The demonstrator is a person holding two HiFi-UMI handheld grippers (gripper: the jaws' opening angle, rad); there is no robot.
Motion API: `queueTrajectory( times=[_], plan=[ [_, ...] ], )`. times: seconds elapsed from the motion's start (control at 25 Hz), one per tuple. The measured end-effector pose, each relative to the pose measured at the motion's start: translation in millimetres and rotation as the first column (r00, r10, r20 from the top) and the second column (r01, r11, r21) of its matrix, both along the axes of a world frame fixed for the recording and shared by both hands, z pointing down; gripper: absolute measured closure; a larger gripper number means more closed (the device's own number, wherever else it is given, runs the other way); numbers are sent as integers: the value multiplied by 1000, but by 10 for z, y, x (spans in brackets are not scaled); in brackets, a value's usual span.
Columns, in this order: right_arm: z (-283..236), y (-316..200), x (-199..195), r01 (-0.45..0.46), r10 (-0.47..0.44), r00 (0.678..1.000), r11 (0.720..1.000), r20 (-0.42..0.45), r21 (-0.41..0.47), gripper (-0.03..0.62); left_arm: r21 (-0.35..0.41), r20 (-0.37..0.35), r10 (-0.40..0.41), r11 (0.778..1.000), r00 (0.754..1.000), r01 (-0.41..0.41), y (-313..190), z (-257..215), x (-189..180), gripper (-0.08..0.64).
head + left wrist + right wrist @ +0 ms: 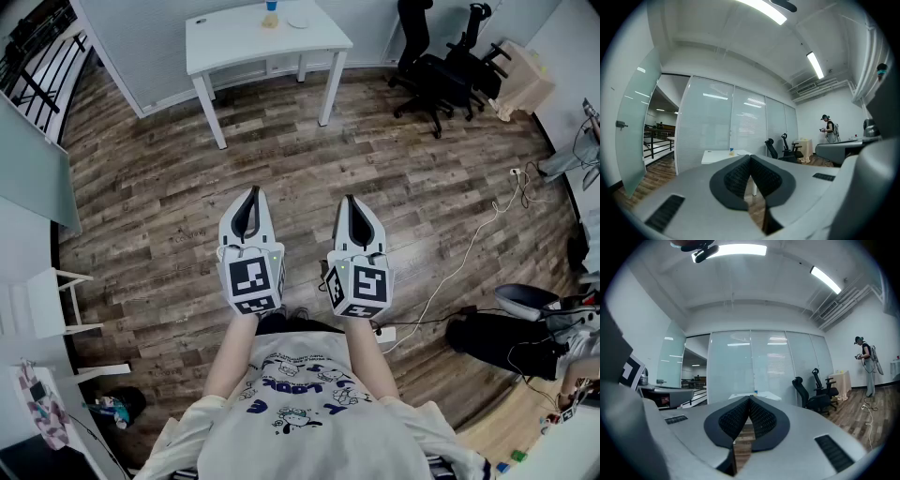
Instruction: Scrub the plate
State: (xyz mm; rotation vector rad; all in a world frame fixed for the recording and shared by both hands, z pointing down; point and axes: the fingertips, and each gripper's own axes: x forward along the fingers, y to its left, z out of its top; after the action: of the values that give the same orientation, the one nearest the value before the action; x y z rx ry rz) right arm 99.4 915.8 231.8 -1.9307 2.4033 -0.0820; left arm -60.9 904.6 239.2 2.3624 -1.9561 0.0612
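Both grippers are held side by side at waist height over the wood floor, pointing away from me. My left gripper (253, 193) is shut, its ribbed pads (740, 176) meeting at the tip with nothing between them. My right gripper (350, 201) is also shut and empty, its pads (757, 418) touching at the tip. Far ahead stands a white table (234, 42) bearing a pale, flat, plate-like thing (298, 22) and a small blue and yellow object (271, 13). Both grippers are far from that table.
Black office chairs (441, 70) stand at the back right. A white cable (459, 262) runs across the floor at my right. A white frame (56, 300) stands at the left. A person (867, 366) stands far off on the right. Frosted glass walls are behind the table.
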Motion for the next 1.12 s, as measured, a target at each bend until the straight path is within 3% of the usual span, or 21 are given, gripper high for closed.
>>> queueTrajectory(
  times=[0.76,1.12],
  plan=[
    [67,-166,154,62,-62,998,998,-3,0,560,-12,19,-15,1000,1000,15,-148,92,228,543],
    [292,-159,312,80,-80,997,995,-8,-52,560,-54,18,-48,997,999,49,-95,281,281,543]
  ],
)
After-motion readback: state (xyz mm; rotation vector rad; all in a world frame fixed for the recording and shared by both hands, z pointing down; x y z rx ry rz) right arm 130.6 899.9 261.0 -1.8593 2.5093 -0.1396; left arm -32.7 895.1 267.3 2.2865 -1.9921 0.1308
